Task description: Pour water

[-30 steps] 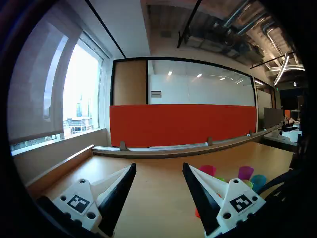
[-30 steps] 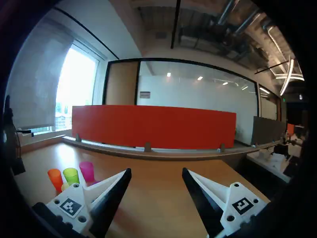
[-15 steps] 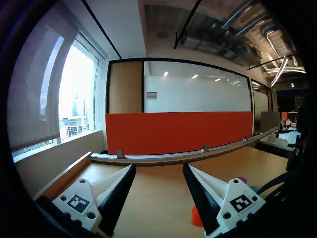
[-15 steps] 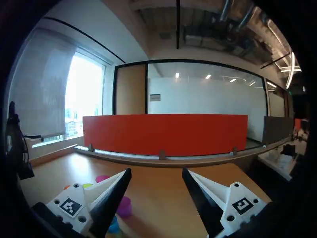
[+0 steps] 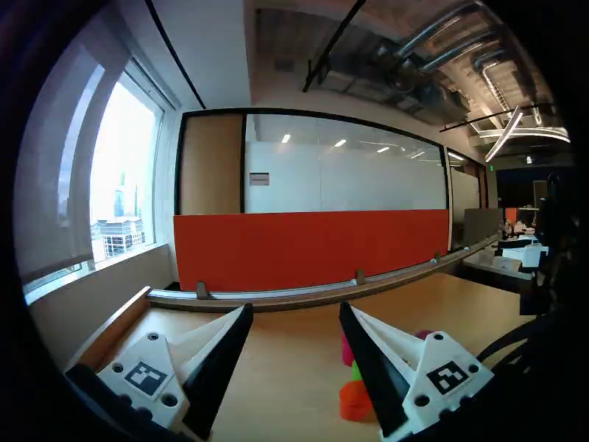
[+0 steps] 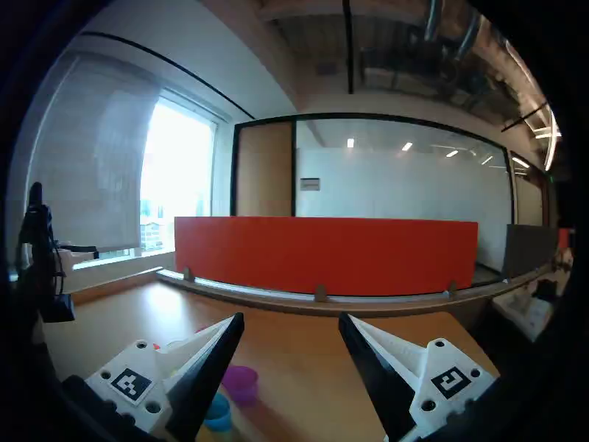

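Wooden desk under both tools; left gripper and right gripper gape empty. Small wall sign unreadable; orange plastic cup half-hidden behind a finger.

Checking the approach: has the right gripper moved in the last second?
Yes. The right gripper swung left: the red panel slid right in its view, and a purple cup now shows by its fingers.
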`<state>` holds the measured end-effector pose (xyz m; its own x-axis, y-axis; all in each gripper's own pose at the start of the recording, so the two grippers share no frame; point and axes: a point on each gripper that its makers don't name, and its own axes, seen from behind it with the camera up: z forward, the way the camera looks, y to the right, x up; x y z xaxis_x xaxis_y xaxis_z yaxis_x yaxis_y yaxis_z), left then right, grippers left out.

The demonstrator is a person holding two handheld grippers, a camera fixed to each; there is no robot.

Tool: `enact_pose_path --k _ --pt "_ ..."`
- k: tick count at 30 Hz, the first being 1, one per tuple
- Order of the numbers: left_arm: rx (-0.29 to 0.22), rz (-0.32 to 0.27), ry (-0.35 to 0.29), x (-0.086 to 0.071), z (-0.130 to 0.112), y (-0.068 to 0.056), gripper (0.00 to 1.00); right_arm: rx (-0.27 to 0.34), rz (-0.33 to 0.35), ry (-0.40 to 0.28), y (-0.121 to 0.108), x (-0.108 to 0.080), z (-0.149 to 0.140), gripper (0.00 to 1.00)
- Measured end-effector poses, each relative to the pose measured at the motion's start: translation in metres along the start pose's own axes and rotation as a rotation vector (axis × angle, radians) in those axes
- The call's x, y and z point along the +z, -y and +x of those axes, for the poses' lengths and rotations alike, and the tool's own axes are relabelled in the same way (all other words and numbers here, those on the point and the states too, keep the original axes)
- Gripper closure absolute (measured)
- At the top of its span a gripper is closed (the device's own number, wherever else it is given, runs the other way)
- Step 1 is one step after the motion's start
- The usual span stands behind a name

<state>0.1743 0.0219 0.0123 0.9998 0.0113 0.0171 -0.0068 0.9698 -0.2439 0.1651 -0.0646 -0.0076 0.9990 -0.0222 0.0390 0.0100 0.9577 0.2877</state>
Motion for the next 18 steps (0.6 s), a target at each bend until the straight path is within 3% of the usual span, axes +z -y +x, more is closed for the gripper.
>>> enact_pose_path --k 11,18 --pt "-0.032 -0.150 0.043 -0.003 -0.006 -0.023 0.14 -0.011 0.188 -0.002 0.036 -0.007 0.011 0.01" --pt "-0.020 -0.229 0.052 -0.005 -0.004 -0.034 0.14 -0.010 0.305 0.006 0.062 -0.013 0.017 0.01"
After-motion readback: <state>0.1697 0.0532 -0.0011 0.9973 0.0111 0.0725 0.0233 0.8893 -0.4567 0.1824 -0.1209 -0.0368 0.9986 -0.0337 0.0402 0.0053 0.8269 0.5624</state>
